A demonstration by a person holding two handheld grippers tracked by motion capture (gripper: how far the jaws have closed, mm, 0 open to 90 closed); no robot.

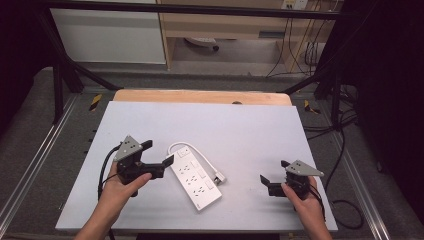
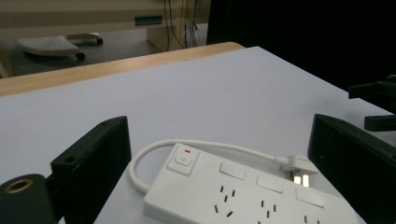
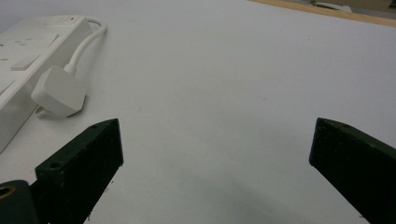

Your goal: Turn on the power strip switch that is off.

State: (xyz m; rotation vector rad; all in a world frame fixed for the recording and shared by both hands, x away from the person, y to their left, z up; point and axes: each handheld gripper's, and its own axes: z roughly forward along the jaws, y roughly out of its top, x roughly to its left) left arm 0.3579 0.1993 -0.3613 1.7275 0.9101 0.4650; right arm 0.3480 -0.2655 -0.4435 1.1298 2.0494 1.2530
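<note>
White power strip (image 1: 195,180) lies flat near middle of white table (image 1: 240,130), cord looped round its far end, plug (image 1: 219,177) resting beside strip's right edge. Left gripper (image 1: 159,153) just left of strip — jaws spread wide, empty. Right gripper (image 1: 272,176) well apart to right — jaws spread, empty.

The power strip (image 1: 195,178) lies flat on the white surface (image 1: 240,130), slightly left of centre, and is the sole obstacle there. Its cord (image 1: 196,149) loops round its far end and back along its right side, ending in the plug (image 1: 219,177) beside the right edge. Beyond the power strip and to its right the surface is bare. The left hand-held gripper (image 1: 159,153) stands just left of the power strip, jaws spread wide; the right hand-held gripper (image 1: 273,171) stands well to its right, jaws apart.
</note>
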